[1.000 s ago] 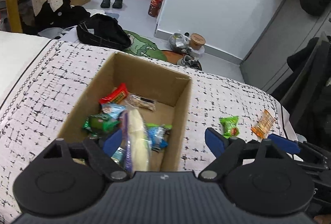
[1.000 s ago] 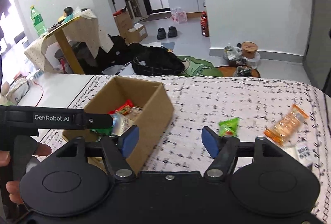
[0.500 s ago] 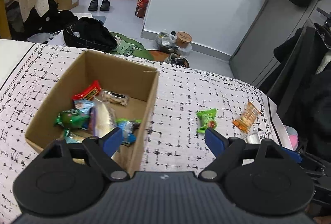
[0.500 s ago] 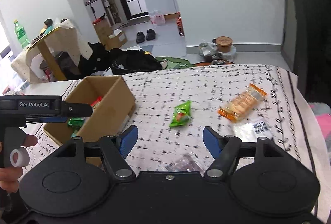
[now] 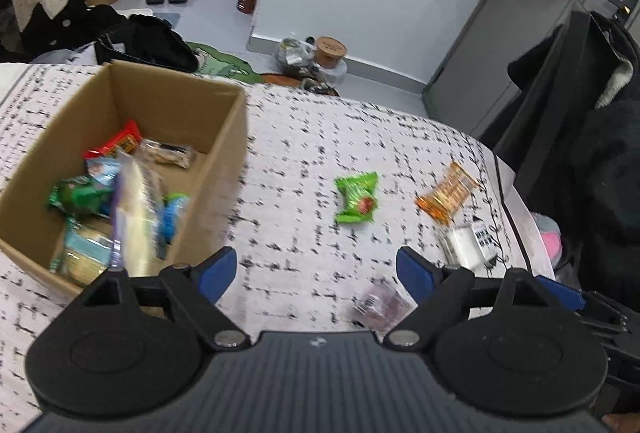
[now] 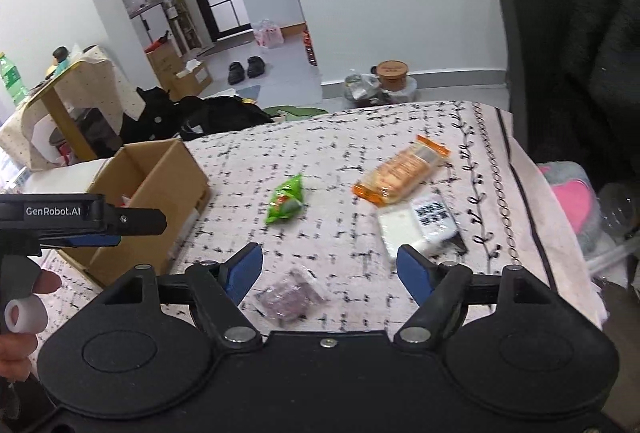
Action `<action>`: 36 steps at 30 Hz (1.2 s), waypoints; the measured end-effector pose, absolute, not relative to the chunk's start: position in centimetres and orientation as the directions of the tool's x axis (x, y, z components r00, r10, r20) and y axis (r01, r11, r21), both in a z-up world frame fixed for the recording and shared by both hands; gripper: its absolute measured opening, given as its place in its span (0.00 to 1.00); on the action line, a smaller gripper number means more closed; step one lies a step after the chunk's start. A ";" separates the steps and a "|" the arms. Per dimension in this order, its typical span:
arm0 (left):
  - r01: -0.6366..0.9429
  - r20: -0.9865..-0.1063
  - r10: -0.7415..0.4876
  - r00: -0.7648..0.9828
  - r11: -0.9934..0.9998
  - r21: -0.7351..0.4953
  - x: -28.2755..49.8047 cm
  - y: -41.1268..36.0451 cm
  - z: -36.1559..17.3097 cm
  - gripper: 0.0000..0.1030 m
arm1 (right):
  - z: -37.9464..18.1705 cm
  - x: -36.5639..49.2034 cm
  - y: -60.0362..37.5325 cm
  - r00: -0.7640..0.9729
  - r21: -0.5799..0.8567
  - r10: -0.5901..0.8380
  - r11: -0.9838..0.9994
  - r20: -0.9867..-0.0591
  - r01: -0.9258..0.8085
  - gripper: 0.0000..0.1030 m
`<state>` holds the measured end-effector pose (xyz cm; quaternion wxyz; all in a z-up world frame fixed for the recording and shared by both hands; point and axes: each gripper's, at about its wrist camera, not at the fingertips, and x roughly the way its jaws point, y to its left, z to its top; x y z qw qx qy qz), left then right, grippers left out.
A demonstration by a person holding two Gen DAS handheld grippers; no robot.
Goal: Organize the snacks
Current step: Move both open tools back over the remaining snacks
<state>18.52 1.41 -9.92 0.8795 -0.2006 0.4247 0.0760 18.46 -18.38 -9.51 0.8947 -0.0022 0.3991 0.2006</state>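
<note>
The right gripper (image 6: pixel 328 269) has just been spreading its jaws and holds nothing; its blue fingers (image 6: pixel 412 271) stand apart over the patterned cloth (image 6: pixel 360 149). The dark purple snack packet (image 6: pixel 290 297) lies flat just below the gap, toward the left finger at about seven o'clock, not touched by either pad. It is the nearest loose item, so the coming move probably turns on it: the right hand needs only to drop and shift slightly left. Its long axis cannot be told, as the packet is small and blurred.

The left gripper (image 5: pixel 316 273) is also spread wide and empty. In its view the same packet sits beside its right finger, at five o'clock.

Farther out lie the green packet (image 6: pixel 285 199) at eleven o'clock, the white packet (image 6: pixel 416 227) and orange packet (image 6: pixel 402 171) at one o'clock. The cardboard box (image 6: pixel 160 185), already holding snacks, stands at ten o'clock.
</note>
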 end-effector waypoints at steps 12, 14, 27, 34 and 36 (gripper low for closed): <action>-0.201 -0.805 -0.089 0.587 0.947 -0.251 19.8 -3.1 -12.9 0.83 | -10.6 17.6 -21.3 0.632 0.132 0.305 0.943 -0.712 -0.307 0.96; -0.191 -0.810 -0.090 0.579 0.951 -0.242 20.0 -3.7 -13.3 0.83 | -10.8 17.5 -21.9 0.635 0.132 0.294 0.948 -0.714 -0.291 0.99; -0.138 -0.840 -0.078 0.538 0.974 -0.178 21.2 -6.7 -16.4 0.82 | -11.9 17.4 -24.4 0.627 0.153 0.283 0.955 -0.726 -0.254 1.00; -0.123 -0.840 -0.061 0.538 0.981 -0.150 21.6 -7.8 -17.6 0.78 | -12.0 17.5 -25.5 0.631 0.173 0.281 0.958 -0.723 -0.228 1.00; -0.114 -0.840 -0.063 0.539 0.982 -0.147 21.6 -8.1 -17.9 0.74 | -12.1 17.5 -25.7 0.631 0.180 0.282 0.958 -0.723 -0.221 1.00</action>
